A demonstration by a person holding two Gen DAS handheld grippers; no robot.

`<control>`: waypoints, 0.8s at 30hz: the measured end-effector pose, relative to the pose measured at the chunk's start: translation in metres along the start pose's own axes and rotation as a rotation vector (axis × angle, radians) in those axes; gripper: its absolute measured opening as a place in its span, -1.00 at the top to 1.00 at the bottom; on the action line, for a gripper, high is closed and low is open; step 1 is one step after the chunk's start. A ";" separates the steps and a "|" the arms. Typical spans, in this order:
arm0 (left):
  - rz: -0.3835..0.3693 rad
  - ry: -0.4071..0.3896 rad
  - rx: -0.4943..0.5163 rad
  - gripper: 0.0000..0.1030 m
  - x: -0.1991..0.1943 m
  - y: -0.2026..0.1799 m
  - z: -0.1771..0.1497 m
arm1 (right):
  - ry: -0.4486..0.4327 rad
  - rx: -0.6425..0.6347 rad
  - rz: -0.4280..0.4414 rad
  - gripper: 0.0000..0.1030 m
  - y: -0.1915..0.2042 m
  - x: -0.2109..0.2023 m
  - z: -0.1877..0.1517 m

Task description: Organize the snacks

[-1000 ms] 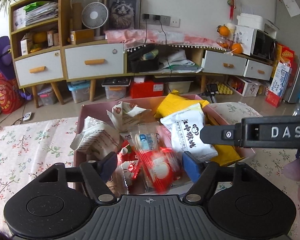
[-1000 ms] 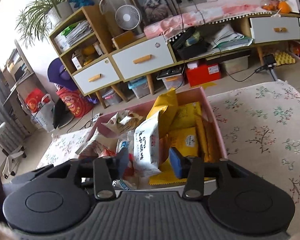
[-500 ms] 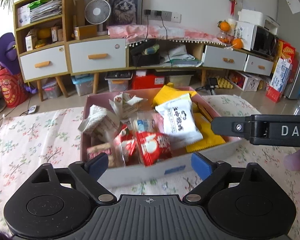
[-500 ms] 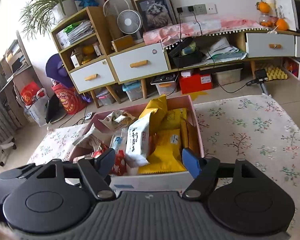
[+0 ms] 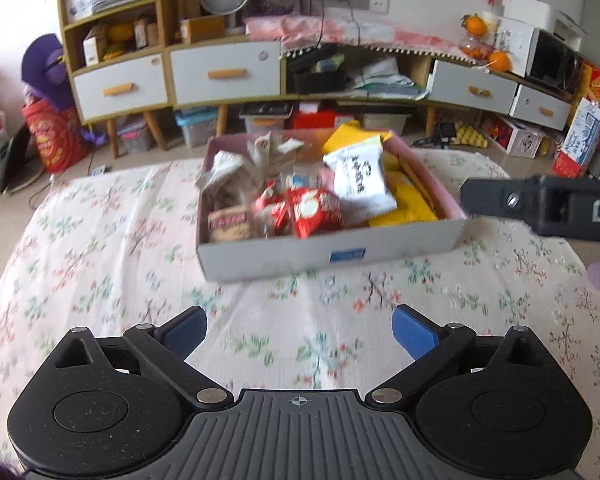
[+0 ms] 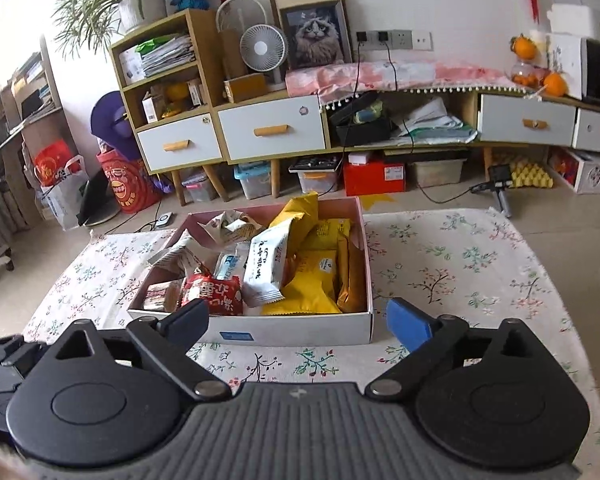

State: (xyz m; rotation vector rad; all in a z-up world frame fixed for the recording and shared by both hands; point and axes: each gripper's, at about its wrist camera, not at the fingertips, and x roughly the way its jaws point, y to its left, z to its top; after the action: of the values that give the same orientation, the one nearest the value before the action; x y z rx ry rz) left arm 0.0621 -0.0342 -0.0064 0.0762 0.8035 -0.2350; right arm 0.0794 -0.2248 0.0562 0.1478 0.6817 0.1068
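- The left gripper hovers over bare flowered tablecloth, its blue pads spread wide and opening further, with nothing between them
- The right gripper is likewise empty, jaws opening, just short of the near wall of the box (its black body also juts into the left view from the right edge)
- The shallow cardboard box stands in the middle of the table, pink inside, white outside, and holds all the snacks in view
- Nearest the front wall lie the red packets, small and puffy; they look light and crinkly, so a pinch across the flat sealed end should hold better than a squeeze on the air-filled belly, which could slip or crush what is inside
- Beside them on the left sits a small tan biscuit pack, probably brittle inside, best gripped gently across its short sides
- The white pouch leans upright across the middle, its top seam exposed and easy to pinch; it looks soft and nearly weightless
- The yellow bags fill the right side, lying flat and overlapping; the film looks slick, so I would take a free edge rather than the face
- Farthest back are crumpled pale wrappers, limp and likely to fold in a grip
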 end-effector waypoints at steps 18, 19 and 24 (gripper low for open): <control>0.098 0.088 -0.102 -0.97 -0.028 0.015 -0.013 | 0.089 -0.113 -0.189 -0.99 0.010 -0.018 -0.015; 0.094 0.078 -0.106 -0.98 -0.030 0.014 -0.012 | 0.092 -0.113 -0.195 -0.99 0.010 -0.017 -0.015; 0.109 0.044 -0.126 -0.99 -0.037 0.014 -0.008 | 0.112 -0.126 -0.201 -0.99 0.014 -0.015 -0.020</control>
State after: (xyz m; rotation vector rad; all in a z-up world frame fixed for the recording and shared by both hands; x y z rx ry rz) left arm 0.0348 -0.0128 0.0143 0.0070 0.8530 -0.0793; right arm 0.0546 -0.2109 0.0524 -0.0485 0.7960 -0.0348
